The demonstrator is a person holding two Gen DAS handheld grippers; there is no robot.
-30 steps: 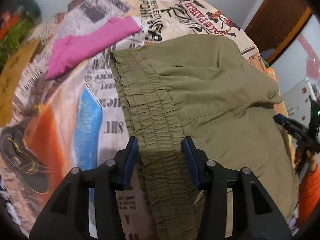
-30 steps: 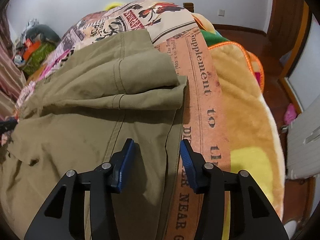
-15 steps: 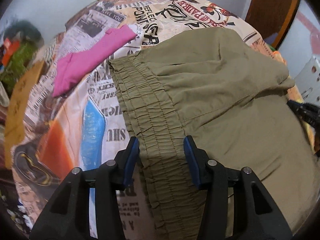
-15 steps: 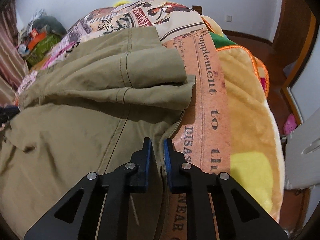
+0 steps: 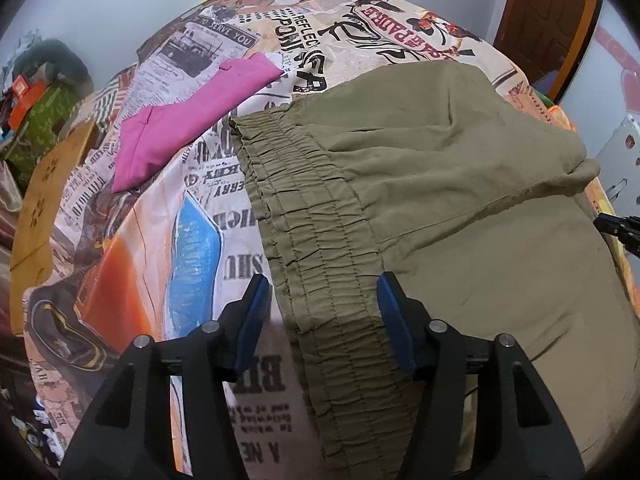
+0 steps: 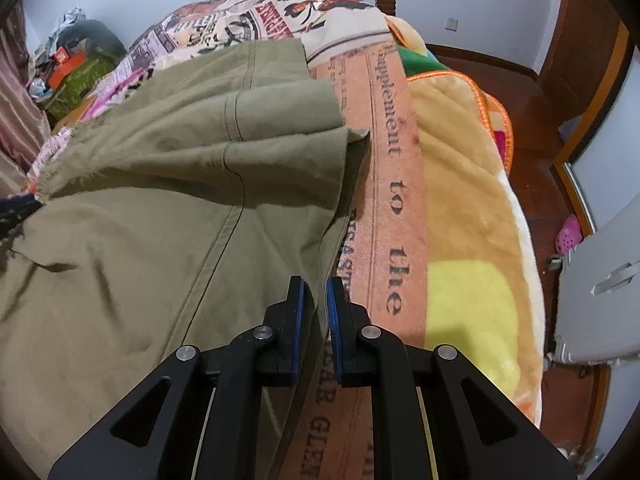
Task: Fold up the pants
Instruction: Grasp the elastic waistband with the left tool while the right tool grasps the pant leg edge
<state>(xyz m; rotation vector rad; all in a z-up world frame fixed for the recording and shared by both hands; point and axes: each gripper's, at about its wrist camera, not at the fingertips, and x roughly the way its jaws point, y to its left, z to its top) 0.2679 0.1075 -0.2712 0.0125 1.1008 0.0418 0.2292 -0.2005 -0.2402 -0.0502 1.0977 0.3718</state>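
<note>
Bed [image 5: 208,248]: olive pants [image 5: 460,220] lie partly folded across it. Right gripper [image 6: 318,308] fingers are clenched on the hem edge, at 6 o'clock in its view. Left gripper [image 5: 320,312] fingers have just been spreading and straddle the elastic waistband [image 5: 316,240], not pinching. Advice: pinch the waistband before lifting both together.

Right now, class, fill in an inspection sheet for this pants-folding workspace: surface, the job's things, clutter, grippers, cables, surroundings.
Surface: bed under a newspaper-print sheet, with a plush blanket at one side.
Job's things: olive pants, partly folded, elastic waistband showing.
Clutter: pink garment beside the waistband.
Grippers: left gripper open astride the waistband, its jaws have just been opening; right gripper shut on the pants' edge.
Cables: nothing seen.
Surroundings: white wall, wooden door, pile of belongings in the corner.
</note>
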